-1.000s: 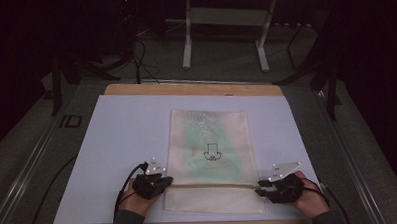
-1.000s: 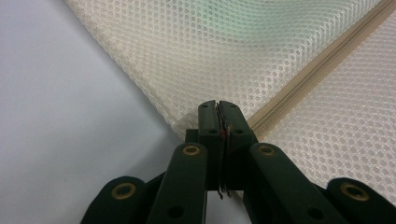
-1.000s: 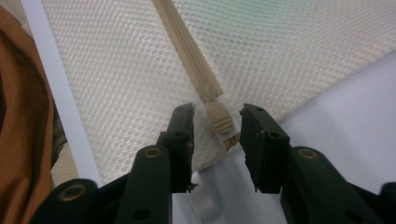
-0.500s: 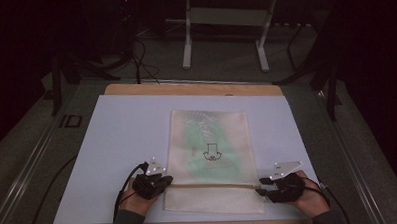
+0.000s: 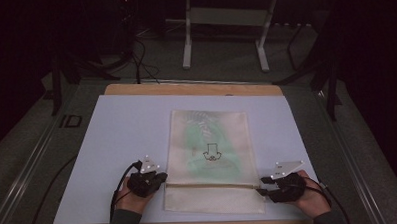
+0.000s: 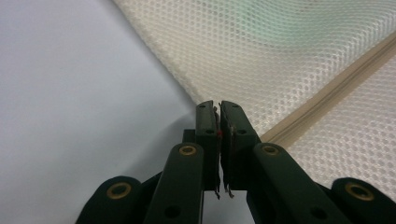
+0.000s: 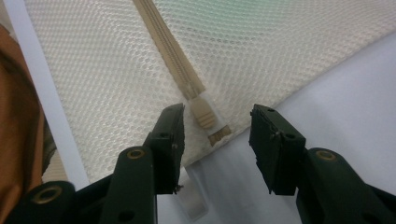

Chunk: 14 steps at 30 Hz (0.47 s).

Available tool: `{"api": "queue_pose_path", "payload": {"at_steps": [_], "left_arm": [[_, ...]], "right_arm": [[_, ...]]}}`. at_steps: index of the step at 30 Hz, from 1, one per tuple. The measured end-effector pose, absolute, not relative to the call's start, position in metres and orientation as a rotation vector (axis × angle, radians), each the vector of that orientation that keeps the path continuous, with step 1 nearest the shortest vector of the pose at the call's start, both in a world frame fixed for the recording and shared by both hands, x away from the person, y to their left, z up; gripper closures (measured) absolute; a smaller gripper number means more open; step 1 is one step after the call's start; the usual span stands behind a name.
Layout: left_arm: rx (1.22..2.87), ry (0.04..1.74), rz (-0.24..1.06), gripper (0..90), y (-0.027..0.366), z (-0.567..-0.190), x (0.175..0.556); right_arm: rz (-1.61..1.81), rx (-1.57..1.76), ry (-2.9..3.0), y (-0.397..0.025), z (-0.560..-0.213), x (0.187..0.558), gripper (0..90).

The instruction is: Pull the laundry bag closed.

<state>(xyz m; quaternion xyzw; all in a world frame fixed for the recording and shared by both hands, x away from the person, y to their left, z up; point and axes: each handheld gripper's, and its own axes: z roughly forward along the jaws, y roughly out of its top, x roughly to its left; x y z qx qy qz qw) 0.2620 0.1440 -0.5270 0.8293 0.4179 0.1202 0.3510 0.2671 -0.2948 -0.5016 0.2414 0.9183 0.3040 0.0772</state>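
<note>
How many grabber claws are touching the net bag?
1 for sure: the left gripper is pinched shut at the mesh bag's left edge. The right gripper is open around the zipper pull; contact unclear.

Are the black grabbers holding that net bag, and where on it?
The left gripper is shut on the mesh bag, pinching its edge beside the zipper. The right gripper is open around the zipper pull, holding nothing.
</note>
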Motion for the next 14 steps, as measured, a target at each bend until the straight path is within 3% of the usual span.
{"api": "queue_pose_path", "payload": {"at_steps": [14], "left_arm": [[2.117,1.165,0.403,84.3,0.158,-0.528,0.266]], "right_arm": [[0.912,0.774,2.710,-0.301,-0.502,0.271,53.0]]}}
